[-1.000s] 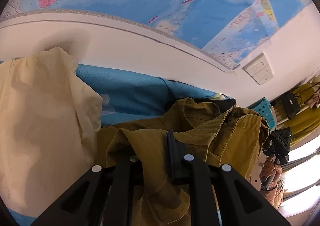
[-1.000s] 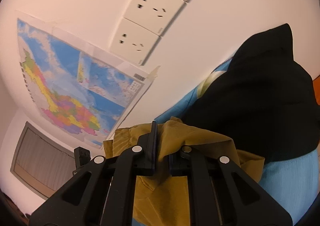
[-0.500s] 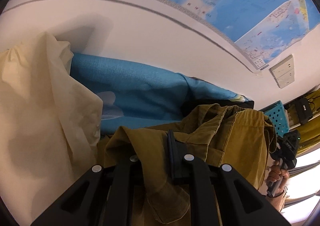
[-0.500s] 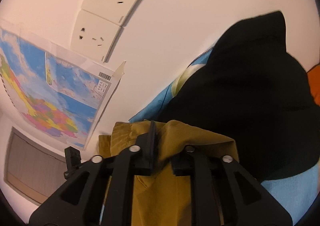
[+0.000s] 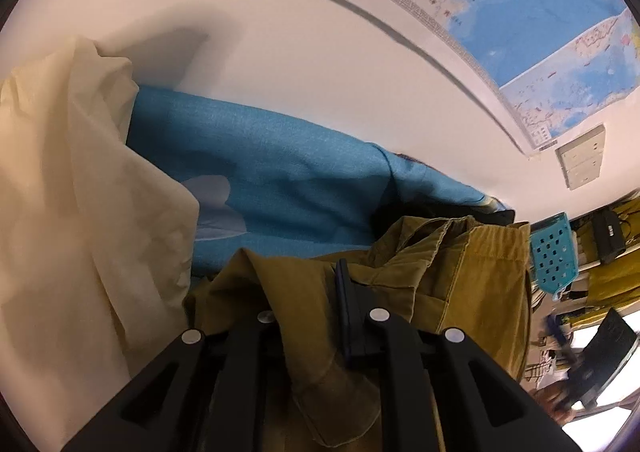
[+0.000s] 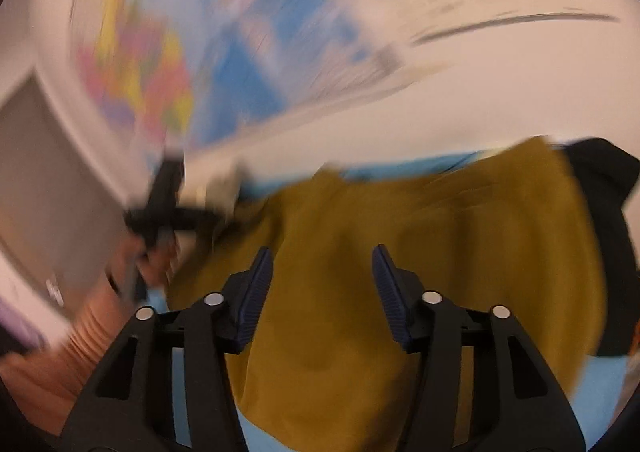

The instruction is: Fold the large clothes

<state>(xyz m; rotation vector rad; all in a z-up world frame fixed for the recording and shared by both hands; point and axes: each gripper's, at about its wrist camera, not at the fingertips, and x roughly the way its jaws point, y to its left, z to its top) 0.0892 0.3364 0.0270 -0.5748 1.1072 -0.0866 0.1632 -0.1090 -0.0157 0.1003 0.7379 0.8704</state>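
While the white wall and its blue map fill the upper part of the left wrist view, a blue sheet spreads across the middle of that frame, with a cream cloth heaped along the left edge. Lower centre and right lies the mustard garment, rumpled on the blue sheet, its seamed waistband edge towards the right beside a teal perforated basket. At the bottom of that view the left gripper is clenched on a fold of the mustard garment, the cloth bunched between its nearly closed jaws and hanging below them. In the blurred right wrist view the mustard garment covers the centre and lower middle, a black garment lies at its right edge, and the left gripper with the hand holding it shows smeared at mid left. The right gripper has just been opening: its ribbed pads stand well apart, released, with the mustard cloth seen beyond the gap and neither pad pressing it.
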